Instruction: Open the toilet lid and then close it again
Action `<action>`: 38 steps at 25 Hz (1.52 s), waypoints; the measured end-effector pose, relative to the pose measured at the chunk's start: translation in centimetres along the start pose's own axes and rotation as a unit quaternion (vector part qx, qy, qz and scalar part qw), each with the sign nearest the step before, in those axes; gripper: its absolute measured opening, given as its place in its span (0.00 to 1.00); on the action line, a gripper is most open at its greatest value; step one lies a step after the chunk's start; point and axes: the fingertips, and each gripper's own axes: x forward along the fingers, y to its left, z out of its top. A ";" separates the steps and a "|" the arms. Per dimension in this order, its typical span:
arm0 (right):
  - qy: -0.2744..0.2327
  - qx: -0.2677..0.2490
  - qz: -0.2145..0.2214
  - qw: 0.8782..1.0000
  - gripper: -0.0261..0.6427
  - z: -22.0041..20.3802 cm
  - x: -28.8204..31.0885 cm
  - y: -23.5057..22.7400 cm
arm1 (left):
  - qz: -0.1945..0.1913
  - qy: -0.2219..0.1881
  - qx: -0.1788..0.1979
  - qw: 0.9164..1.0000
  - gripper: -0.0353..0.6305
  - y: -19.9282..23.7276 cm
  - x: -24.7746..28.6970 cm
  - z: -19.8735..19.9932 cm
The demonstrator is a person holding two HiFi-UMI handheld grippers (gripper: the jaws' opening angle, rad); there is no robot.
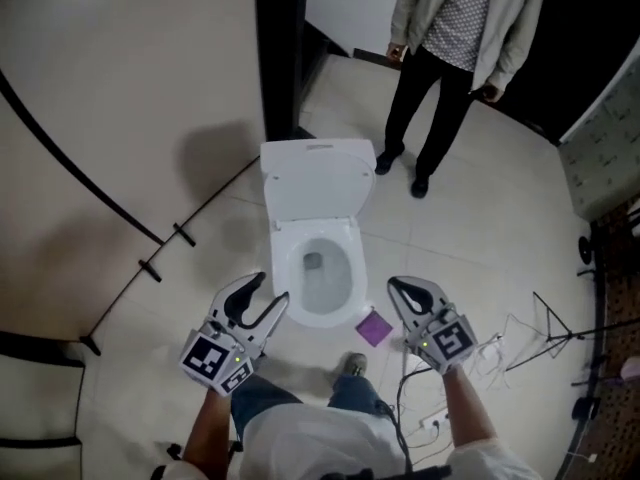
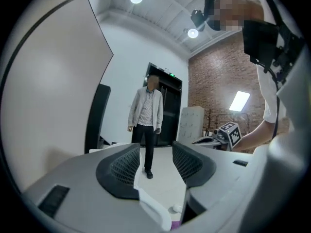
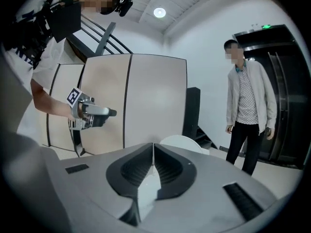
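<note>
The white toilet stands in the middle of the floor with its lid raised against the back and the bowl showing. My left gripper hovers at the bowl's front left, open, with nothing between its fingers. In the left gripper view the open left gripper has the white rim low in its gap. My right gripper is shut and empty at the bowl's front right, apart from it. The right gripper view shows the shut right gripper and the raised lid beyond.
A person stands behind the toilet to the right. A purple object lies on the tiles by the bowl's front right. Cables and a thin stand sit at right. A dark post and a curved partition stand at left.
</note>
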 end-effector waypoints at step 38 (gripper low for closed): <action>0.166 -0.128 0.165 0.964 0.11 -10.2 28.8 -26.1 | 0.098 0.027 -0.004 0.995 0.36 -2.1 11.2 -9.5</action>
